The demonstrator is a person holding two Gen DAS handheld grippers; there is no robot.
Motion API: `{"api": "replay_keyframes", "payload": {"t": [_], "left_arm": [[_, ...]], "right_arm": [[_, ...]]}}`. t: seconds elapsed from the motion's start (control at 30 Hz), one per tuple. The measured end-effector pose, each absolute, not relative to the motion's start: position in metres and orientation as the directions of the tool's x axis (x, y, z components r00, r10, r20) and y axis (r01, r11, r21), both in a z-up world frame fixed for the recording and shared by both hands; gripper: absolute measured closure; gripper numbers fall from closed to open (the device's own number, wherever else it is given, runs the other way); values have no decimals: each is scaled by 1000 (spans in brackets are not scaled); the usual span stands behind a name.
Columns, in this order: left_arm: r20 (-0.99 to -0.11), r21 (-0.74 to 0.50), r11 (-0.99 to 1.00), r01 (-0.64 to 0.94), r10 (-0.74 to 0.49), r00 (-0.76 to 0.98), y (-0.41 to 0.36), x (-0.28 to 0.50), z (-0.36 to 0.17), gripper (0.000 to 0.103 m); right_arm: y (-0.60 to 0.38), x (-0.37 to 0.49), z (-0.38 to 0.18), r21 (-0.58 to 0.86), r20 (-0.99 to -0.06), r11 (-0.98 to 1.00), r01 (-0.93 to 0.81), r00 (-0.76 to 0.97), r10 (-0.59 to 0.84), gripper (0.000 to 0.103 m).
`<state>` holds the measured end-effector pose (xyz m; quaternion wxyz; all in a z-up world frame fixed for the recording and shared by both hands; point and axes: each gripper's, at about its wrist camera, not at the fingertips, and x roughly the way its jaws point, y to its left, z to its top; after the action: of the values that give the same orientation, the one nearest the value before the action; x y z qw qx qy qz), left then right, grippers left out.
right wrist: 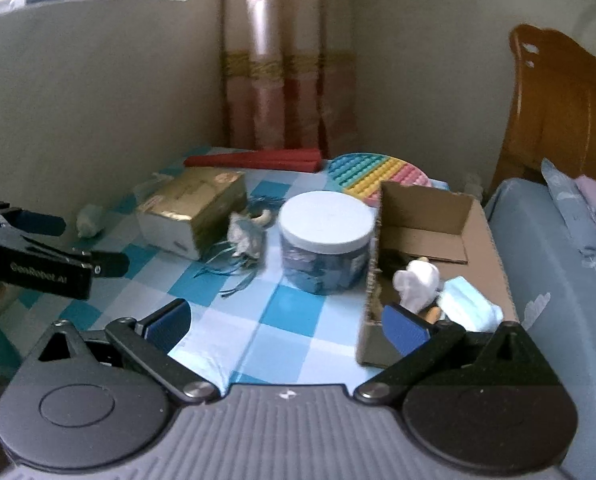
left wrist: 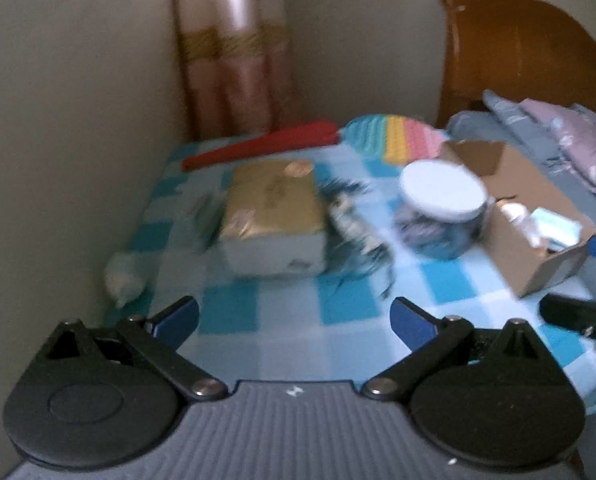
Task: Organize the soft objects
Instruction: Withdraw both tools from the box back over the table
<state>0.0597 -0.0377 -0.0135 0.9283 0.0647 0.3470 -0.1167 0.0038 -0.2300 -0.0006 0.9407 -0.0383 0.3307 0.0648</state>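
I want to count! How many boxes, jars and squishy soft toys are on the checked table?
Boxes: 2 (gold box, cardboard box)
Jars: 1 (white-lidded jar)
Soft toys: 3 (tasselled toy, white toy, pale toy)
Total: 6

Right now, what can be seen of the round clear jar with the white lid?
The round clear jar with the white lid stands upright on the blue-and-white checked tablecloth, lid closed. Its walls look like clear plastic, packed with dark bluish contents too blurred to identify. The open brown cardboard box stands close at its right; contact is unclear.
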Motion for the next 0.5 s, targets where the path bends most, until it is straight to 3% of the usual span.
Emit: {"api": "replay_keyframes", "payload": {"t": [0.5], "left_arm": [[-675, 51, 994, 95, -36, 737, 16, 76, -56, 2]], "right_arm": [[-184, 33, -15, -88, -680, 970, -228, 725, 109, 0]]}}
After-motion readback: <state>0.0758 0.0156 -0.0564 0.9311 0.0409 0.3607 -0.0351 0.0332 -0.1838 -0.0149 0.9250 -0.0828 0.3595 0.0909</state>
